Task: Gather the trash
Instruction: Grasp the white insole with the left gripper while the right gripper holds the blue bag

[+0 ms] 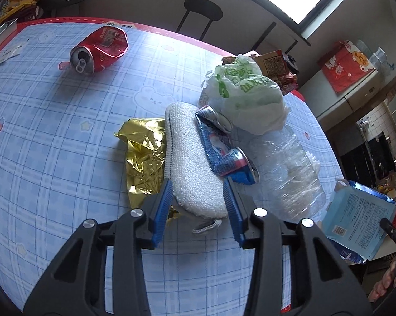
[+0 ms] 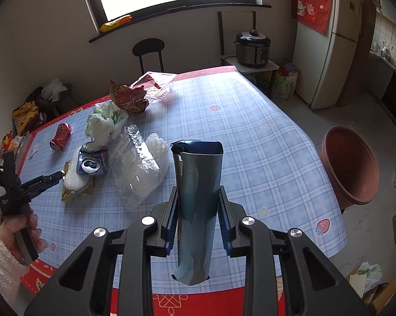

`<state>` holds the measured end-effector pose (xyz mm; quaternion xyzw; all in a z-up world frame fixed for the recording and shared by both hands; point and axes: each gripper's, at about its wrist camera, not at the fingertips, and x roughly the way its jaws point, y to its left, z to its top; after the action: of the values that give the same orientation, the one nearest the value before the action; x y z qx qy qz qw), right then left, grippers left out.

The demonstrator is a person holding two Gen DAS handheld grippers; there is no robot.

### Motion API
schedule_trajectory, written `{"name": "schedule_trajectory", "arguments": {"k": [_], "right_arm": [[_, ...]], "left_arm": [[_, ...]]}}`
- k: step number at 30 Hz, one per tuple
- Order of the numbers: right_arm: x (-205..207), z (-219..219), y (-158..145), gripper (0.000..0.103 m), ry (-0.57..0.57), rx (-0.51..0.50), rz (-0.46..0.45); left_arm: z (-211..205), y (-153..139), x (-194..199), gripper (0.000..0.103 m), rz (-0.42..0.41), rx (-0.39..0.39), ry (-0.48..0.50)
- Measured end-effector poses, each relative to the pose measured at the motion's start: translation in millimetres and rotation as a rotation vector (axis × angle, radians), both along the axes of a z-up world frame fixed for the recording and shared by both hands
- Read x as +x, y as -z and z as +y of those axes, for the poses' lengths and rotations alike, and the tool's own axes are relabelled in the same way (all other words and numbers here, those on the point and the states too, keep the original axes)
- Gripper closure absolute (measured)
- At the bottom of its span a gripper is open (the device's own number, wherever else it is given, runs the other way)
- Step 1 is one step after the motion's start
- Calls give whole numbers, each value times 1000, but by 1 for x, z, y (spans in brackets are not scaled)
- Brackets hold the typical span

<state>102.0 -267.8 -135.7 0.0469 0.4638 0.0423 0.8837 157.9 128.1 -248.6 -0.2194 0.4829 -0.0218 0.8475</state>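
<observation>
The left gripper [image 1: 198, 197] had its blue-padded jaws set on either side of a white, oblong scrubbing sponge [image 1: 190, 158], the pads at its flanks; whether they already pressed it I could not tell. The sponge lay on the blue checked tablecloth [image 1: 53, 144], partly over a crumpled gold foil wrapper [image 1: 142, 152]. Against the sponge's far side sat a crushed blue drink can [image 1: 224, 150], then a squashed clear plastic bottle [image 1: 285, 163] beyond that. Behind the sponge slumped a white-and-green plastic bag [image 1: 250, 94], and well away from it lay a dented red soda can [image 1: 100, 48]. The right gripper [image 2: 198, 210] was clamped narrow on a flattened blue cardboard box [image 2: 198, 197], carried off the table's near edge.
</observation>
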Motion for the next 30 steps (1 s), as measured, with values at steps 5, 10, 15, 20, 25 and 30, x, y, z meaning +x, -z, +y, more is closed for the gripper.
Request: {"name": "schedule_trajectory", "arguments": {"k": [5, 10, 15, 20, 25, 30], "right_arm": [[-1, 3, -1, 75, -15, -13, -4], [-1, 3, -1, 75, -15, -13, -3], [0, 2, -1, 75, -11, -10, -1], [-2, 1, -1, 75, -16, -10, 0], [-4, 2, 0, 75, -14, -9, -6], [-4, 0, 1, 75, -8, -3, -4]], "left_arm": [[6, 19, 2, 59, 4, -70, -43], [12, 36, 6, 54, 43, -112, -92], [9, 37, 7, 53, 34, -123, -92], [2, 29, 4, 72, 34, -112, -116], [-8, 26, 0, 78, 1, -244, -104], [-22, 18, 6, 74, -50, -287, -68]]}}
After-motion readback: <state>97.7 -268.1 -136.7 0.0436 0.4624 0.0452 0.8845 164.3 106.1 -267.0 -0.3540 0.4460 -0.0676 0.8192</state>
